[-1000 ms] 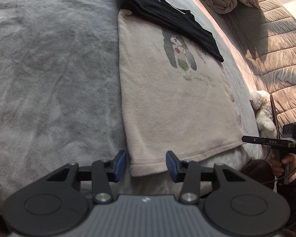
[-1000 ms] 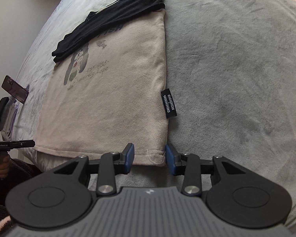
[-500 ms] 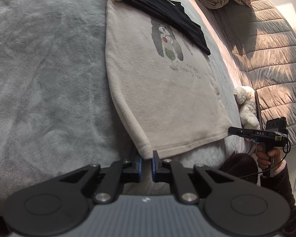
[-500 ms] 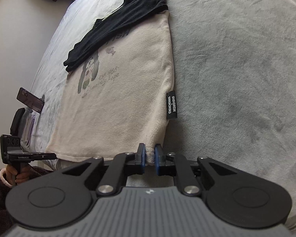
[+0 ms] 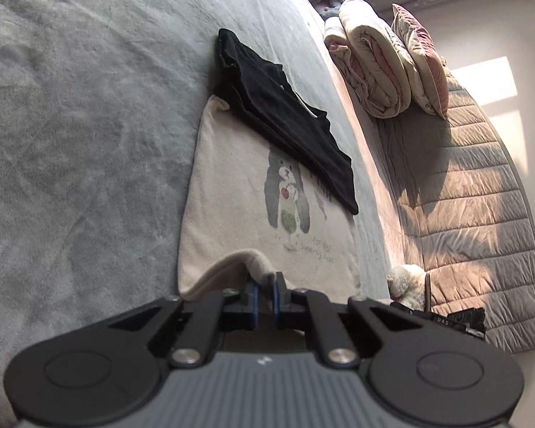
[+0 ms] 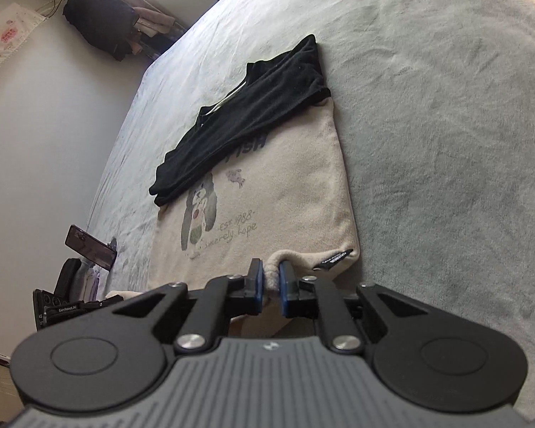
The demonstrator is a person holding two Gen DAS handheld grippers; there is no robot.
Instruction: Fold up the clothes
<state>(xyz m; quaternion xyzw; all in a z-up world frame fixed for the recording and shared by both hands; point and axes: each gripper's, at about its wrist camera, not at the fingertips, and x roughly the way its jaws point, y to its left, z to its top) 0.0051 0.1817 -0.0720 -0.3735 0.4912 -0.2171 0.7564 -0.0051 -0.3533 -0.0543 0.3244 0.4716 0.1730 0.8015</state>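
A cream shirt (image 5: 239, 192) (image 6: 289, 192) with a printed dog lies flat on the grey bed cover (image 5: 71, 142). Its far end is covered by a folded black garment (image 5: 278, 117) (image 6: 246, 117). My left gripper (image 5: 264, 294) is shut on the shirt's near left hem corner, which is lifted into a small hump. My right gripper (image 6: 270, 283) is shut on the near right hem corner, also raised off the bed, with the black side label (image 6: 333, 259) just right of it. The other gripper shows dimly at each view's lower edge.
Rolled quilts and a pillow (image 5: 385, 60) sit on a quilted brown bedspread (image 5: 481, 214) beyond the bed's right edge, with a white plush toy (image 5: 406, 280) beside it. A phone on a stand (image 6: 89, 246) and dark clothes hanging (image 6: 103, 21) are at the left wall.
Both grippers went from open around the hem corners to shut on them. Both have since lifted the hem and moved it forward over the shirt.
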